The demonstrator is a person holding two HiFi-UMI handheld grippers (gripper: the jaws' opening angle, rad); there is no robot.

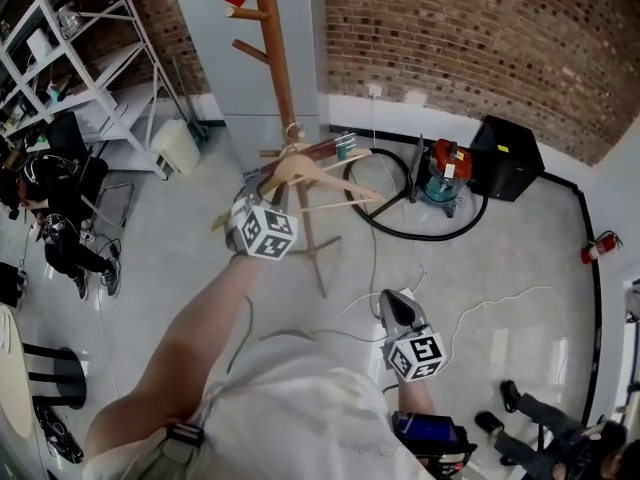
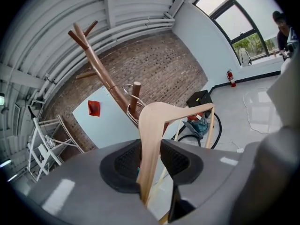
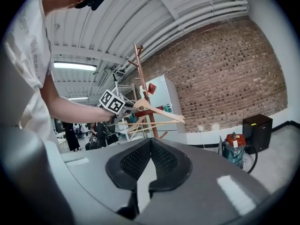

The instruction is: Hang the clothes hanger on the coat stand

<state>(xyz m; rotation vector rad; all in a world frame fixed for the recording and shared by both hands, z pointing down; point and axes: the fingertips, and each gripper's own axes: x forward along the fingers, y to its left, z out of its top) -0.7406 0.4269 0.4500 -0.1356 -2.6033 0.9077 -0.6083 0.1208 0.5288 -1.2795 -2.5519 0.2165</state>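
P1: Right gripper (image 1: 396, 310), low under the head camera at 5 o'clock. Jaws?

P2: Closed tip to tip, nothing between them. Well apart from the clothes hanger (image 1: 312, 173).

P1: Left gripper (image 2: 151, 146)?

P2: Jaws part-way apart, clamped on one wooden arm of the hanger; the wood runs up out of them toward 12 o'clock.

P1: Hanger against the coat stand (image 2: 96, 60)?

P2: Wire hook (image 2: 127, 108) sits at a peg (image 2: 136, 90), 11 o'clock from the jaws. Around it or beside it, cannot tell.

Pale smooth wooden clothes hanger (image 2: 152, 139), reddish-brown wooden coat stand (image 1: 278, 58), rough red brick wall (image 1: 480, 38), glossy pale floor (image 1: 180, 248)
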